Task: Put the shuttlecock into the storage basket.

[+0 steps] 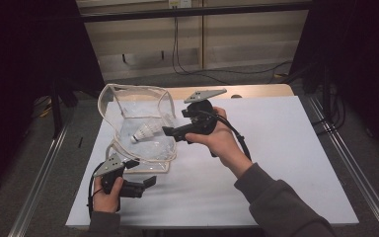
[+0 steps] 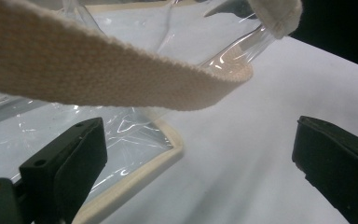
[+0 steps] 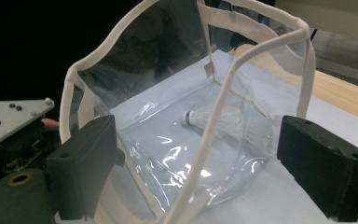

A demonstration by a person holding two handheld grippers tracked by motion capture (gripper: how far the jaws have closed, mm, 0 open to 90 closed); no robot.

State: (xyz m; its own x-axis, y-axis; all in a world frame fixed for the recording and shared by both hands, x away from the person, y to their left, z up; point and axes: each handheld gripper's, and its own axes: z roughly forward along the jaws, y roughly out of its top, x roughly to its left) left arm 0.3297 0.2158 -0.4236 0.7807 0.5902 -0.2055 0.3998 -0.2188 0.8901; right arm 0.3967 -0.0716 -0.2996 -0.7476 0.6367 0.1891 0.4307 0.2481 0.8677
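Note:
A clear plastic bag (image 1: 134, 101) with cream trim stands open on the white board (image 1: 276, 158). A white shuttlecock (image 1: 144, 132) lies inside it on the bottom; the right gripper view sees the shuttlecock (image 3: 214, 120) through the bag's wall (image 3: 135, 70). My right gripper (image 1: 170, 132) is at the bag's right side, pointing left, and the right gripper (image 3: 198, 149) is open with the bag's cream rim running up between its jaws. My left gripper (image 1: 143, 171) sits at the bag's near corner. The left gripper (image 2: 200, 144) is open under a cream strap (image 2: 98, 74), beside the bag's bottom trim (image 2: 135, 179).
The white board lies on a wooden table (image 1: 256, 91). Metal rails (image 1: 39, 173) run along both sides, and cables lie on the floor behind. The board's right half is bare. The left gripper's grey plate (image 3: 9, 116) appears at the left of the right gripper view.

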